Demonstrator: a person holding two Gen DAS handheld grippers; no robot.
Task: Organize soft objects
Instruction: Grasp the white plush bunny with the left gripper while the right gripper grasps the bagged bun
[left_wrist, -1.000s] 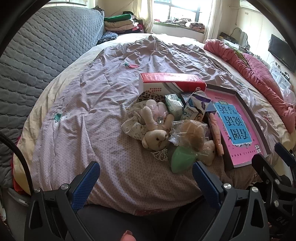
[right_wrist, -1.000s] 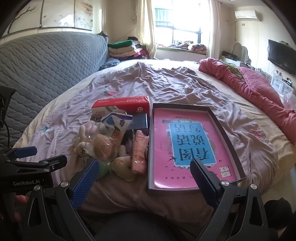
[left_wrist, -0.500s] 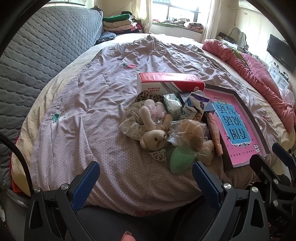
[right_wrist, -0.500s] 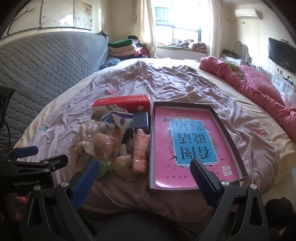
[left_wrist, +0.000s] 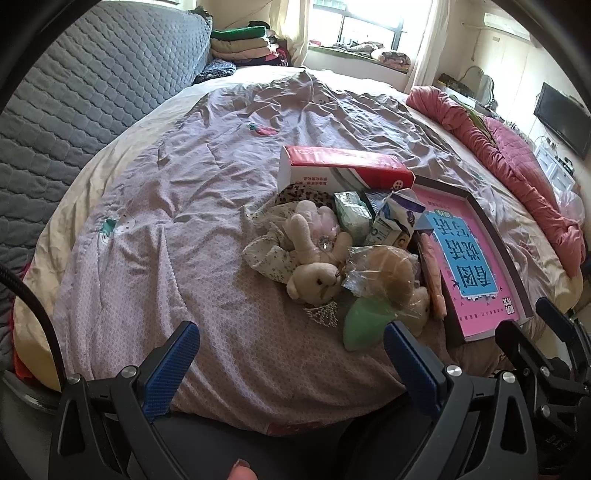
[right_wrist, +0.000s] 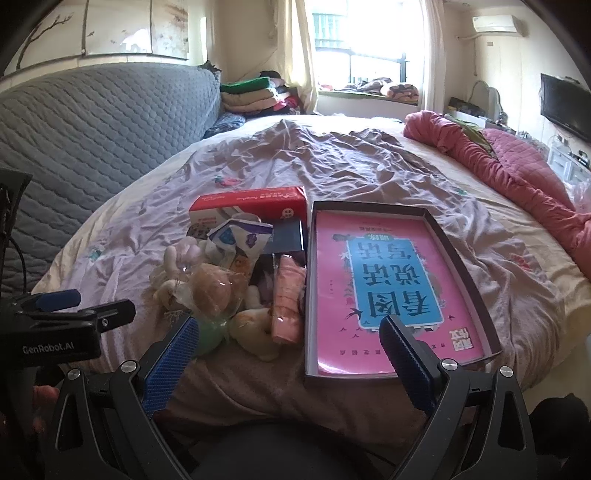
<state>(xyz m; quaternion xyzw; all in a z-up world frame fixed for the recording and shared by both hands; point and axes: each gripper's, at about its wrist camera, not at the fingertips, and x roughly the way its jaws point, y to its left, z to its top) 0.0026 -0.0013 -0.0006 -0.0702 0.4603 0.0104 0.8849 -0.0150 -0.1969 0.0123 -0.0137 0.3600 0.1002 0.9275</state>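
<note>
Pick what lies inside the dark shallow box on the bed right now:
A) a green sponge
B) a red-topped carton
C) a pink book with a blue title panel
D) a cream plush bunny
C. The dark shallow box holds only the pink book lying flat inside it; the plush bunny sits in the pile beside the box.

Open bedspread (left_wrist: 155, 258) left, toy pile (left_wrist: 332, 266) crowding tray (right_wrist: 465, 266), seemingly touching
</note>
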